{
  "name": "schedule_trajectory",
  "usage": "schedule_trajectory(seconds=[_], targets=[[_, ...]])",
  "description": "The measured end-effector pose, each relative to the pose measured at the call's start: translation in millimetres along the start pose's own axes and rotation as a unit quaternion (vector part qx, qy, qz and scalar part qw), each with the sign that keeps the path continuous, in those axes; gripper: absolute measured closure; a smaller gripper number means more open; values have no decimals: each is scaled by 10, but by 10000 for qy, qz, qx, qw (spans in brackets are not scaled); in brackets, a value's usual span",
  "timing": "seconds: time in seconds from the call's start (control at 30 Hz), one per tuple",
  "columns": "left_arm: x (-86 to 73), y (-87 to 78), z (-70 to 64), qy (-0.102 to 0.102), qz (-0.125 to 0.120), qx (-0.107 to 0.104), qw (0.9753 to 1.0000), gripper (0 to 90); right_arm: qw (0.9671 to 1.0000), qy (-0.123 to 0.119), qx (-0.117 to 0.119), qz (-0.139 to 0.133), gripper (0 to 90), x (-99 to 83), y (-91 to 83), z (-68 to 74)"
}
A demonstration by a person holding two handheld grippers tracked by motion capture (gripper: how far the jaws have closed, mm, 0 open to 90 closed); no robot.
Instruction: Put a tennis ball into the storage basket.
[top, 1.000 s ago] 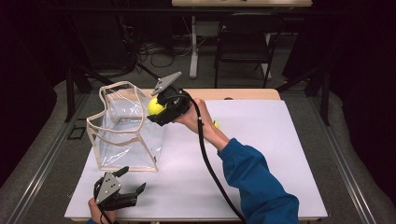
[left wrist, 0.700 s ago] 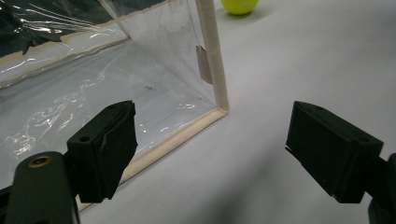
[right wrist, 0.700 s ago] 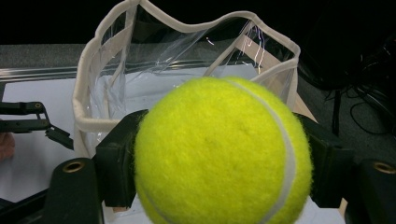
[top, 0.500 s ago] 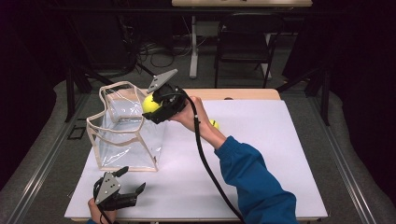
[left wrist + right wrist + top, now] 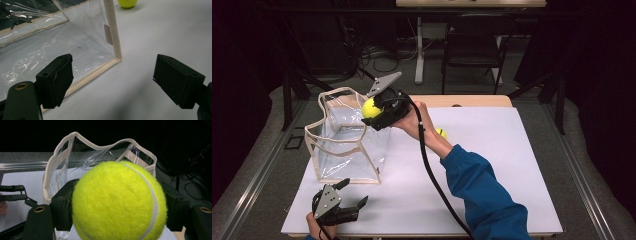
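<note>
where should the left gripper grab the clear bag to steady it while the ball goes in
Probably the cream-trimmed upright corner edge of the clear bag nearest the left gripper, approached from the person's side with its open jaws straddling the seam. The trim is stiffer than the floppy clear walls, and that corner is away from the top opening, where the right gripper holds the tennis ball.

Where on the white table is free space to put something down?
The table is bare on its right half, beyond the sleeve, and in front between the left gripper and the sleeve. Crowded: the left rear, with the clear bag, right gripper and loose tennis ball.
</note>
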State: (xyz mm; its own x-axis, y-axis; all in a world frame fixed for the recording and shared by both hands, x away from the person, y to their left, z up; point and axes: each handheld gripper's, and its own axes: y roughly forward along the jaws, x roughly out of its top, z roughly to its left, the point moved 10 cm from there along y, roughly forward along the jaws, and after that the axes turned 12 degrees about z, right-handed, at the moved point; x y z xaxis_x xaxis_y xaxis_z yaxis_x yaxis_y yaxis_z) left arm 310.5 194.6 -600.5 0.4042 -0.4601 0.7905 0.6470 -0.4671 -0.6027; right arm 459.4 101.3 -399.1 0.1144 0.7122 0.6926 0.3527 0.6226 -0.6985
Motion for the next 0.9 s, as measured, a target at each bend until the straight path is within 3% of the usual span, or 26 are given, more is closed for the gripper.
schedule_trajectory(seconds=[0.9], targets=[[6, -9, 1, -5, -43, 4, 10000, 161, 9998, -12, 13, -180, 266, 255, 25, -22]])
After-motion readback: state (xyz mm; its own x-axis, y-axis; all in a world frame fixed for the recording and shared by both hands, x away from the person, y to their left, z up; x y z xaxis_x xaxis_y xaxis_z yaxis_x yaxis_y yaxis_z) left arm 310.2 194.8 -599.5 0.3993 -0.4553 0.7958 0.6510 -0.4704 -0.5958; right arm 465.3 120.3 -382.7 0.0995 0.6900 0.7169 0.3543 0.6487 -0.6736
